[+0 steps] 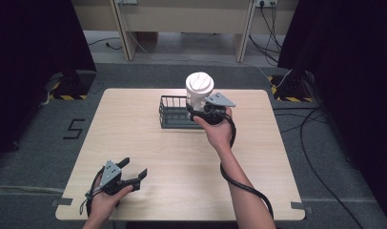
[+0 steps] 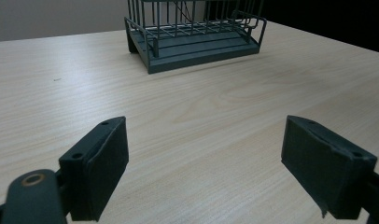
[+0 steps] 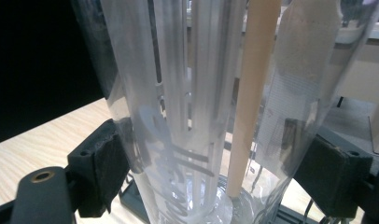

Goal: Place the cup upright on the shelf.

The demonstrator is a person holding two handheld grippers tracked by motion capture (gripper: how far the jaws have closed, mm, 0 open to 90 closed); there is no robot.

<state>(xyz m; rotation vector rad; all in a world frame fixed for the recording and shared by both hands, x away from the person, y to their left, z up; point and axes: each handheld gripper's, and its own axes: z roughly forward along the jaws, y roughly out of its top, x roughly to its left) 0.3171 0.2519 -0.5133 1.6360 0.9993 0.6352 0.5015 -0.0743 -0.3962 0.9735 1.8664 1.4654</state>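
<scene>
- Nearest me, my left tool (image 1: 132, 172) rests low on the pale wood-grain table (image 1: 182, 157), its black padded jaws spread wide.
- My right tool (image 3: 215, 172) pinches a clear ribbed plastic cup (image 3: 197, 93) with a white round lid (image 1: 199, 82), held over the dark wire basket (image 1: 172, 112).

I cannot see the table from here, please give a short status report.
Right hand-held gripper shut on clear lidded cup, held over the wire basket. Left hand-held gripper open, idle near table front edge. Nothing in the way.
</scene>
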